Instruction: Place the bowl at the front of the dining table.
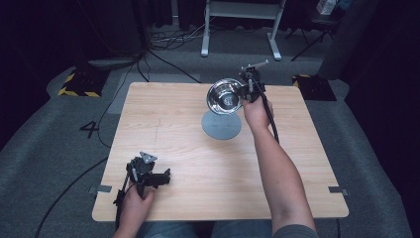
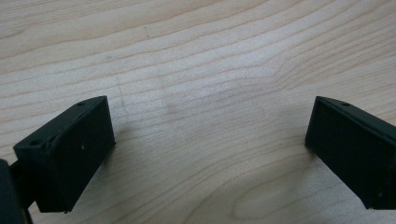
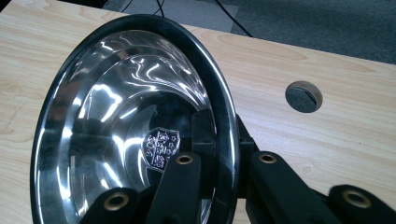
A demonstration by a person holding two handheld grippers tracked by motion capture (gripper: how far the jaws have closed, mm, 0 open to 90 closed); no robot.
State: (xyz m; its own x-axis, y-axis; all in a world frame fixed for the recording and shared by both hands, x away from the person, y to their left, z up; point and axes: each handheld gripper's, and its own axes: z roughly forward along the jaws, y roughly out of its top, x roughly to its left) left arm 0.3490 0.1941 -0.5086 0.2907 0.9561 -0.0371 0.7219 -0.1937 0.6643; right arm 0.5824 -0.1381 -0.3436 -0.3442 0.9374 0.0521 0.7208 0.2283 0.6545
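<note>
Two fingers of our right gripper (image 1: 243, 90) pinch the steel bowl (image 1: 225, 97) rim above the grey disc (image 1: 221, 124); we should level it before lowering. Left gripper (image 1: 159, 177) fingers gape empty.

Grey carpet floor (image 1: 44, 129) with black cables (image 1: 168, 67), white desk frame (image 1: 240, 25), dark walls beyond.

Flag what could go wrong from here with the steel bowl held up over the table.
1. The right gripper pinches the steel bowl only at its rim, tilted on edge; the polished wall could slip out and drop.
2. If it falls, it may hit the grey disc below or roll off the table.
3. The left gripper rests open near the front edge, too far away to steady the bowl.
</note>
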